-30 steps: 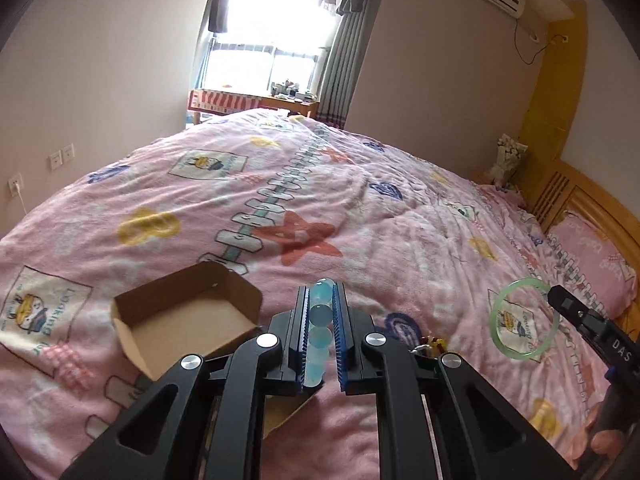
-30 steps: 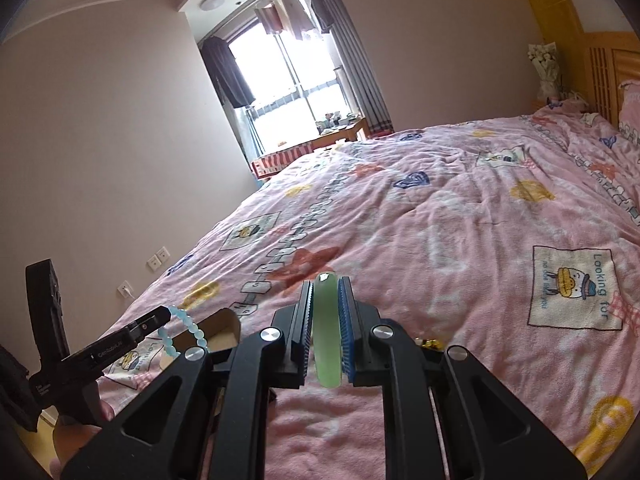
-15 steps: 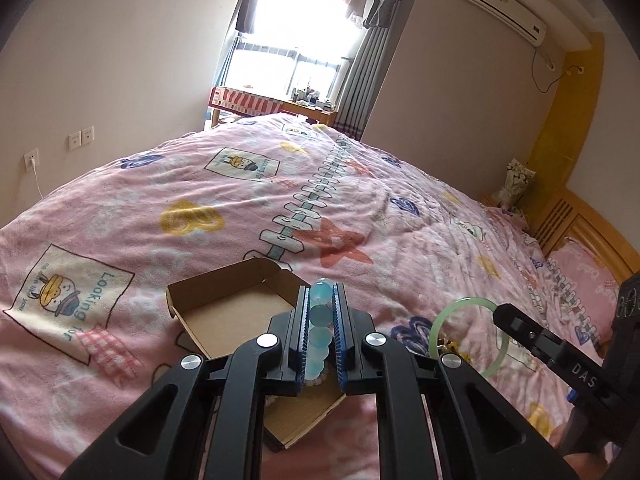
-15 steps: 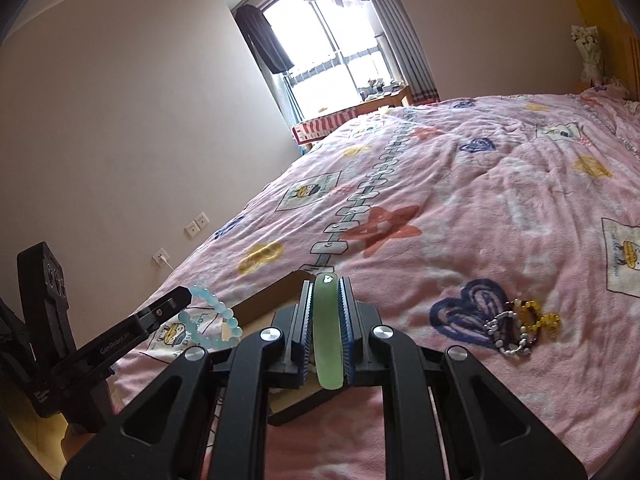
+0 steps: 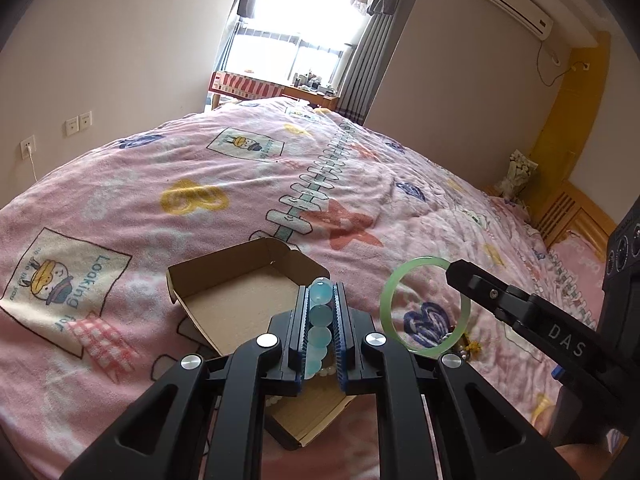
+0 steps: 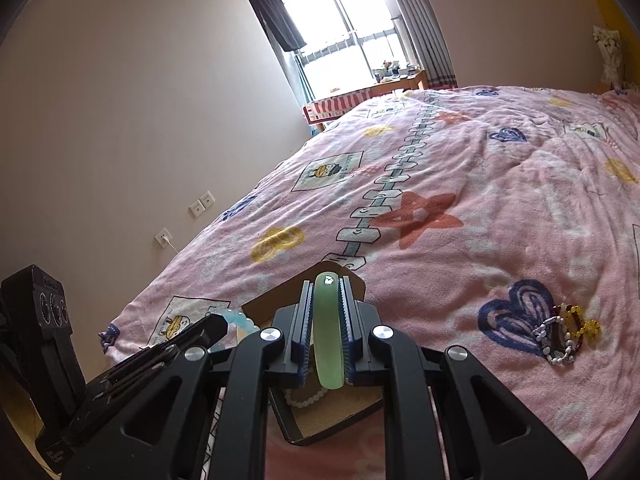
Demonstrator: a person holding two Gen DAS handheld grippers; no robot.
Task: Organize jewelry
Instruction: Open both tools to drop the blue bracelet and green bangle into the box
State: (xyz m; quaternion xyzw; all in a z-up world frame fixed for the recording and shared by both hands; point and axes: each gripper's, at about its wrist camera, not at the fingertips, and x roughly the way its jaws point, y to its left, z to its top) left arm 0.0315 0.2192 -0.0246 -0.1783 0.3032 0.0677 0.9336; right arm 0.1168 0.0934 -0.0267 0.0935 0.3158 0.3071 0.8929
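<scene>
My left gripper (image 5: pixel 320 300) is shut on a light blue bead bracelet (image 5: pixel 319 320) and holds it over the open cardboard box (image 5: pixel 236 300) on the pink bed. My right gripper (image 6: pixel 327 300) is shut on a green jade bangle (image 6: pixel 328 344), also over the box (image 6: pixel 352 412). The bangle shows as a ring in the left wrist view (image 5: pixel 424 306). A white bead bracelet (image 6: pixel 306 398) lies in the box. Several more bracelets (image 6: pixel 564 336) lie in a heap on the blanket by a blue heart print.
The pink patterned blanket (image 5: pixel 200 184) covers the whole bed. A yellow wooden headboard (image 5: pixel 576 220) stands at the right, a wall with sockets (image 5: pixel 78 122) at the left, and a window with a desk (image 5: pixel 296 88) beyond the bed's foot.
Both grippers have moved towards the box and lowered; the box is now closer and under both. The right gripper with the bangle has come in beside the left one.
</scene>
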